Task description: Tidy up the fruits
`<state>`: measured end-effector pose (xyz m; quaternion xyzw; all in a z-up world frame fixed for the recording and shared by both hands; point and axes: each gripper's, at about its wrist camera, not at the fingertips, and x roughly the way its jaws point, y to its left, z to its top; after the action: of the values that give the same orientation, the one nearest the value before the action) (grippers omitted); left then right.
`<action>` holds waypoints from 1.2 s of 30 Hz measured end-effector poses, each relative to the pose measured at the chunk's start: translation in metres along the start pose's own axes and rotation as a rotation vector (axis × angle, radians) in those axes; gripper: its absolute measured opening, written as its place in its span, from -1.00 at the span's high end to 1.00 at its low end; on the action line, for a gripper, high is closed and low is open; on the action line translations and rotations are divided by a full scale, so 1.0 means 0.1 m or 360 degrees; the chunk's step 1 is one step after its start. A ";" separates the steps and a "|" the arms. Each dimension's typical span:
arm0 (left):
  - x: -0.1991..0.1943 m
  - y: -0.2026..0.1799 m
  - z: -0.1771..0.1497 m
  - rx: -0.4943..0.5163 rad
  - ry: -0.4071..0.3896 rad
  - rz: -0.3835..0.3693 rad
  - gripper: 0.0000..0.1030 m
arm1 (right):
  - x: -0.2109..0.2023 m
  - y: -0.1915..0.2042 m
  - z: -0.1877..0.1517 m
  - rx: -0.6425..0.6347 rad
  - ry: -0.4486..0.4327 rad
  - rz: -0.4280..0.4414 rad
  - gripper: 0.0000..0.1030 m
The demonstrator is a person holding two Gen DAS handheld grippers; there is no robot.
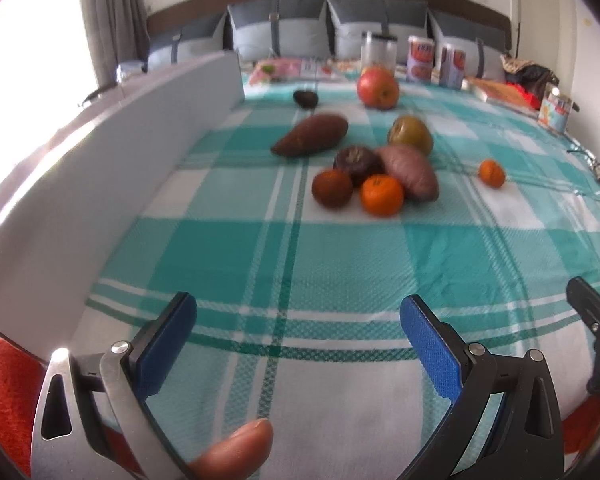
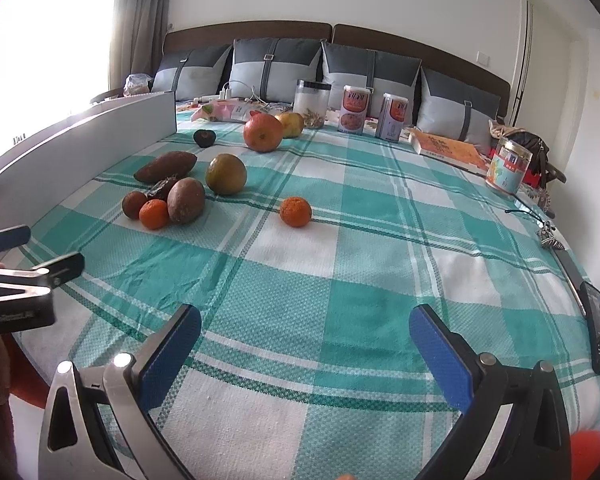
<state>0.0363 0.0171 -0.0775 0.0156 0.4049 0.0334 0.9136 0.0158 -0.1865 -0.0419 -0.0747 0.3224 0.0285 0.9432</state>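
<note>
Fruit lies on a green checked cloth. A cluster near the middle holds a sweet potato, a dark fruit, a brownish round fruit and an orange. Another sweet potato, a greenish fruit, a red apple and a lone orange lie apart. My left gripper is open over bare cloth, well short of the cluster. My right gripper is open too, with nothing between its fingers; the left gripper shows at its left edge.
A white board stands along the left side. Jars and cans, a book and a labelled jar line the back and right. A phone lies at the right edge. Cushions sit behind.
</note>
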 end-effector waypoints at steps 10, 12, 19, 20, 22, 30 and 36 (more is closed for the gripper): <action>0.14 0.06 -0.04 -0.0040 0.0079 -0.0082 -0.99 | 0.30 0.02 -0.17 0.0029 0.0263 0.0067 -1.00; 0.15 0.07 -0.03 -0.0039 0.0083 -0.0086 -0.99 | 0.33 -0.03 -0.19 0.0100 0.0269 0.0110 -1.00; 0.15 0.07 -0.04 -0.0036 0.0081 -0.0087 -0.99 | 0.34 -0.04 -0.20 0.0124 0.0296 0.0132 -1.00; 0.15 0.06 -0.04 -0.0034 0.0080 -0.0087 -0.99 | 0.34 -0.04 -0.20 0.0138 0.0301 0.0140 -1.00; 0.15 0.06 -0.04 -0.0029 0.0076 -0.0089 -0.99 | 0.34 -0.04 -0.19 0.0155 0.0294 0.0151 -1.00; 0.16 0.06 -0.03 -0.0018 0.0083 -0.0096 -0.99 | 0.33 -0.04 -0.19 0.0130 0.0304 0.0129 -1.00; 0.16 0.06 -0.04 -0.0015 0.0084 -0.0098 -0.99 | 0.33 -0.04 -0.20 0.0111 0.0315 0.0114 -1.00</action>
<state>0.0439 0.0241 -0.0911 -0.0022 0.4291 0.0075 0.9032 0.0302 -0.1936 -0.0777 -0.0326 0.4172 0.0432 0.9072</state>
